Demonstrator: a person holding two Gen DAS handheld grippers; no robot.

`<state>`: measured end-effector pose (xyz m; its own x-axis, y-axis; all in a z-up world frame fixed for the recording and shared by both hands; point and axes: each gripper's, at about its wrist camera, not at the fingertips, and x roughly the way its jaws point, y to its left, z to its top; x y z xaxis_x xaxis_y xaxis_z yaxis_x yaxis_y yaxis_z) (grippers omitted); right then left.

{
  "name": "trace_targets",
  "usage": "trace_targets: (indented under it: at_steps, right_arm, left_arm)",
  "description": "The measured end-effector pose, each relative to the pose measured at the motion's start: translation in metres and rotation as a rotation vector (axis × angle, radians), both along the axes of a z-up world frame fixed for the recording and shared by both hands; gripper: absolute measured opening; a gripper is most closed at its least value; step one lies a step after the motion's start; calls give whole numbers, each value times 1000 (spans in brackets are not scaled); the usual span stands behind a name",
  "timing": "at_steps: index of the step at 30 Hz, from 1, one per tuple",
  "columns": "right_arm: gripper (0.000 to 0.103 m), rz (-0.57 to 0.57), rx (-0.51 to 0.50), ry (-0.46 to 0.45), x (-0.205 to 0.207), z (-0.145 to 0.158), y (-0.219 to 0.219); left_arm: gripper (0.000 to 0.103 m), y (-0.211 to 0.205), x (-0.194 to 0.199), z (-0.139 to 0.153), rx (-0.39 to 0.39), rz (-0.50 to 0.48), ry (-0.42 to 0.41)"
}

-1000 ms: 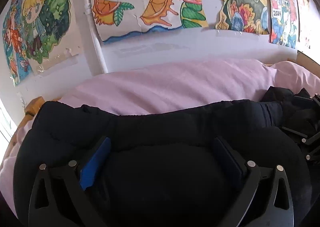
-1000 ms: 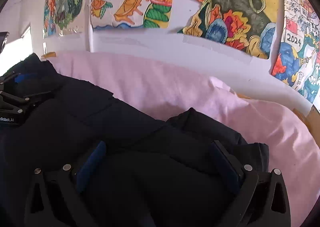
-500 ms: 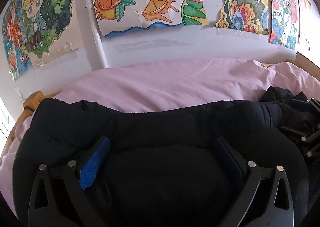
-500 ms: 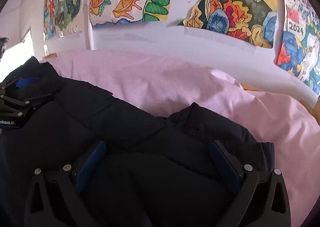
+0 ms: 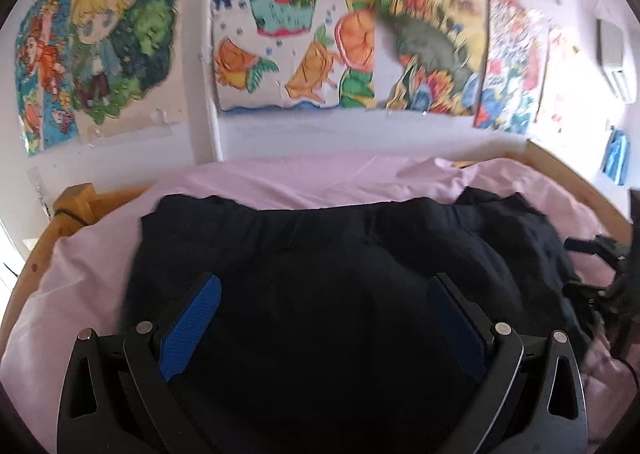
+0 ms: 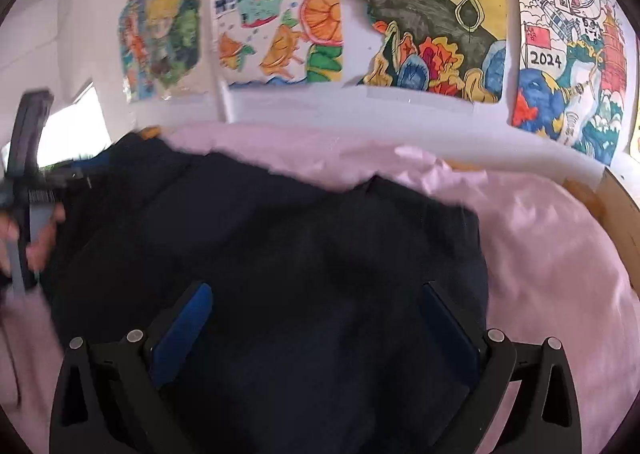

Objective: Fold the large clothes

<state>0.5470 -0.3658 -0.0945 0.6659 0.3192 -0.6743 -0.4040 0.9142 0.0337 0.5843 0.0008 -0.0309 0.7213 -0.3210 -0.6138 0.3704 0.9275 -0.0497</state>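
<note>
While both cameras look out over a bed, the nearest thing in each view is a pair of black plastic fingers with bumpy blue pads. The left gripper (image 5: 322,318) has its two fingers spread wide, and nothing is pinched between the blue pads (image 5: 190,328). The right gripper (image 6: 316,324) is spread wide too, with its pads (image 6: 182,330) on either side of dark cloth but not squeezing it. Under and just past both grippers lies the dark jacket (image 5: 340,266), a big, soft, puffy thing, almost black, with stitched lines across it that make fat rolls. It is lying in a wide lump on the middle of the bed, and its far edge is bumpy and a bit crumpled on the right side. In the right wrist view a hand (image 6: 38,242) shows at the left edge, wrapped around the handle of the other gripper, close beside the jacket. The jacket rests on a pink sheet (image 5: 288,182) that looks smooth and thin, with soft wrinkles and folds near the wall. Around the sheet runs a wooden bed frame (image 5: 76,200), light brown and curved in the fisheye picture. Farthest away is a white wall (image 5: 360,134) covered with paper drawings (image 5: 296,42) in bright colors, showing oranges, green leaves and a cartoon child, some with torn or taped edges.
</note>
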Motion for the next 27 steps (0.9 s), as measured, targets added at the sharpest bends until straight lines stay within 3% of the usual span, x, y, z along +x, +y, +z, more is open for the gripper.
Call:
trace_targets:
  at_steps: [5, 10, 17, 23, 27]
  right_arm:
    - [103, -13, 44, 98, -25, -20, -23]
    - [103, -53, 166, 114, -23, -18, -57]
    - [103, -68, 370, 145, 30, -8, -98]
    - [103, -66, 513, 245, 85, -26, -124]
    - [103, -6, 532, 305, 110, -43, -121]
  left_arm:
    - [101, 36, -29, 2, -12, 20, 43]
    - [101, 74, -45, -4, -11, 76, 64]
    - [101, 109, -40, -17, -168, 141, 186]
    - [101, 116, -29, -31, -178, 84, 268]
    - [101, 125, -9, -43, -192, 62, 314]
